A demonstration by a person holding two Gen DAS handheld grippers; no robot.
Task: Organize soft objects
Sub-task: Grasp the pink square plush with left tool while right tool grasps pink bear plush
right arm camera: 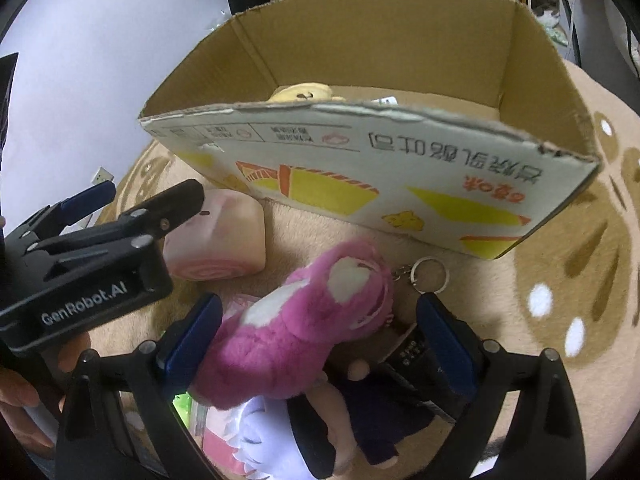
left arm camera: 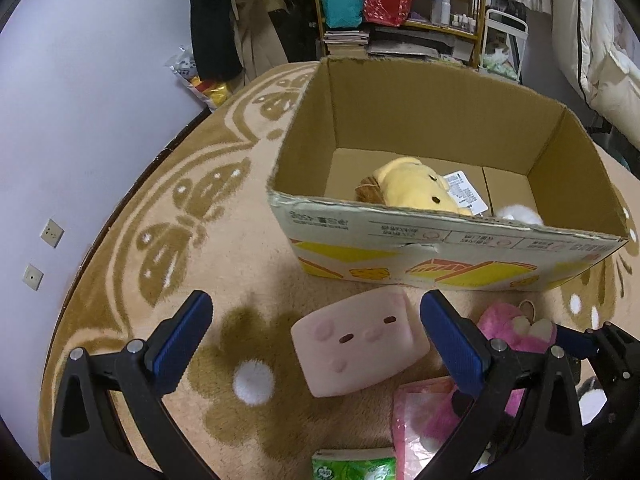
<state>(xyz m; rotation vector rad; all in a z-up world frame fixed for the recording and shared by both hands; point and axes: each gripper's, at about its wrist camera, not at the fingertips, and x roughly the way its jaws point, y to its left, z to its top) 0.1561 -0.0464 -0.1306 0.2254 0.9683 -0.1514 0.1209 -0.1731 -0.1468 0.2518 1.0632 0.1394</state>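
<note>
Fingers [left arm camera: 452,344] spread wide, pale pink square plush [left arm camera: 360,342] with blush dots between

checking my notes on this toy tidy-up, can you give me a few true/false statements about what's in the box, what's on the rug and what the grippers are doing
1. A yellow plush already lies inside the cardboard box. True.
2. The pink square cushion is inside the box. False: it lies on the rug in front of the box.
3. The left gripper is open with nothing between its fingers. True.
4. The right gripper is shut on the magenta plush. False: it is open, with the plush lying between its fingers.
5. The magenta plush has a metal key ring attached. True.
6. The box lies tipped on its side. False: it stands upright with its top open.
</note>
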